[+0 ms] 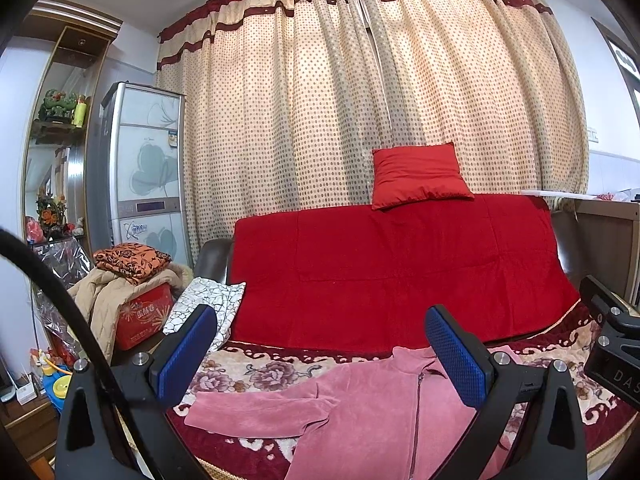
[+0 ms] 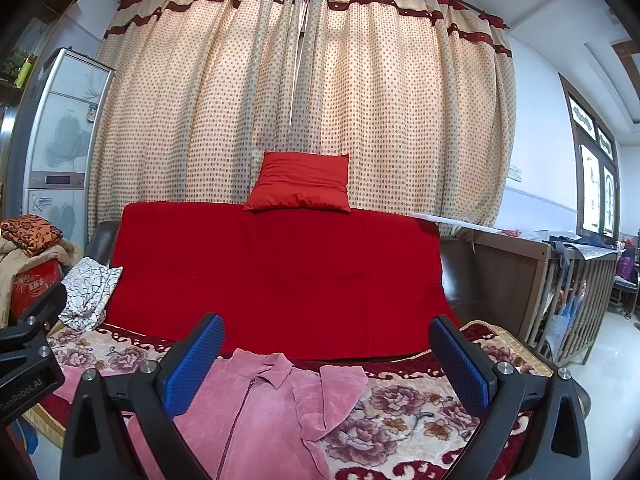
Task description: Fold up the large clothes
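Here both the left gripper (image 1: 320, 352) and right gripper (image 2: 326, 360) hang spread wide, empty, above the pink jacket (image 2: 260, 412) lying flat on the near floral blanket (image 2: 400, 412).

Right gripper (image 2: 326, 354): jaws wide apart, holding nothing, above pink zip jacket (image 2: 256, 408) lying flat on floral blanket (image 2: 400, 412).

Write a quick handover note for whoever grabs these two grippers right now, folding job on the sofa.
Left gripper: open, holding nothing, above the jacket.
Right gripper: open, holding nothing, above the jacket too.
Pink zip jacket: front up on the floral sofa blanket, zipped, one sleeve stretched out sideways, the other sleeve bent in by the body.
Done: jacket laid out.
Left: every fold, sleeves first probably.
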Demonstrator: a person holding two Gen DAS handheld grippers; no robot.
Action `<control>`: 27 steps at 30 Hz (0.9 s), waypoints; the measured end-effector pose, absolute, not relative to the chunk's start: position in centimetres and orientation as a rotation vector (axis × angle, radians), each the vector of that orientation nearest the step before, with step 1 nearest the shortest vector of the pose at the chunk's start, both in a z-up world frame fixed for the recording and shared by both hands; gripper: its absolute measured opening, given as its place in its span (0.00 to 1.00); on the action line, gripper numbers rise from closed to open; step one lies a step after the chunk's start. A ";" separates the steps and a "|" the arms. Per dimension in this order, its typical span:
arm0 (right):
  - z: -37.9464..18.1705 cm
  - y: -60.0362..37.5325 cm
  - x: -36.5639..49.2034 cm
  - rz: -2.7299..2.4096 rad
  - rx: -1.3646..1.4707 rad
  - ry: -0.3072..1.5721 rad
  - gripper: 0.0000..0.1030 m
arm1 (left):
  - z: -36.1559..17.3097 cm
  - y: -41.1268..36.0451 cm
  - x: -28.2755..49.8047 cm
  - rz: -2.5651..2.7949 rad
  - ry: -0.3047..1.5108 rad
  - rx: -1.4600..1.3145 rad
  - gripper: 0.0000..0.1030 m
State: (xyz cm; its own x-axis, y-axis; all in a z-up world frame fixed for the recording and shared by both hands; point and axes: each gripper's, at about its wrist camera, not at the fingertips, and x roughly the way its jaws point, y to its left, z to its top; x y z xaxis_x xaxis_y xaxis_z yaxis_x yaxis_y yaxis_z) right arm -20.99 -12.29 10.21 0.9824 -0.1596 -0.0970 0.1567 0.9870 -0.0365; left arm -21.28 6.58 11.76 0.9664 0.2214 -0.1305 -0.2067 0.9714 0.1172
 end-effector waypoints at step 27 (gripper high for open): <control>9.1 -12.4 -19.4 -0.144 -0.095 0.156 1.00 | 10.0 7.8 -18.9 0.178 0.218 0.076 1.00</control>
